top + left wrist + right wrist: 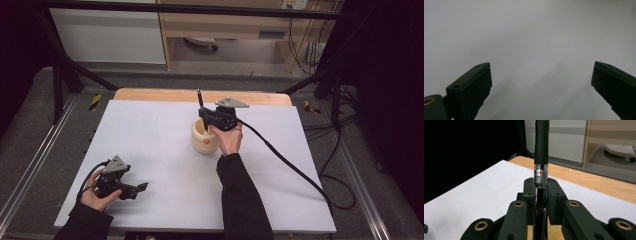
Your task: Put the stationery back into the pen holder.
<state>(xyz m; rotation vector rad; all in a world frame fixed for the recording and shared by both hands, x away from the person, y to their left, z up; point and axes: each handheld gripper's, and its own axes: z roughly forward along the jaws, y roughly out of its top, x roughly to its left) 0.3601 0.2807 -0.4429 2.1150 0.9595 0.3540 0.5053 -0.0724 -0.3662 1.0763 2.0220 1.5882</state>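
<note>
A cream round pot (204, 139) stands near the middle of the white table sheet (150, 150). My right gripper (205, 117) hovers over the pot's mouth, shut on a black pen (201, 102) that stands upright with its lower end dipping into the pot. In the right gripper view the pen (541, 150) rises between the two closed jaws of that gripper (541, 195), a clear banded section just above them. My left gripper (141, 189) rests low at the table's front left, held in a hand. Its jaws (541, 85) stand wide apart over bare white sheet.
A wooden table edge (150, 95) shows beyond the sheet. The right gripper's black cable (290, 167) trails across the sheet to the right edge. A dark metal frame (60, 75) surrounds the table, with a shelf unit (225, 30) behind.
</note>
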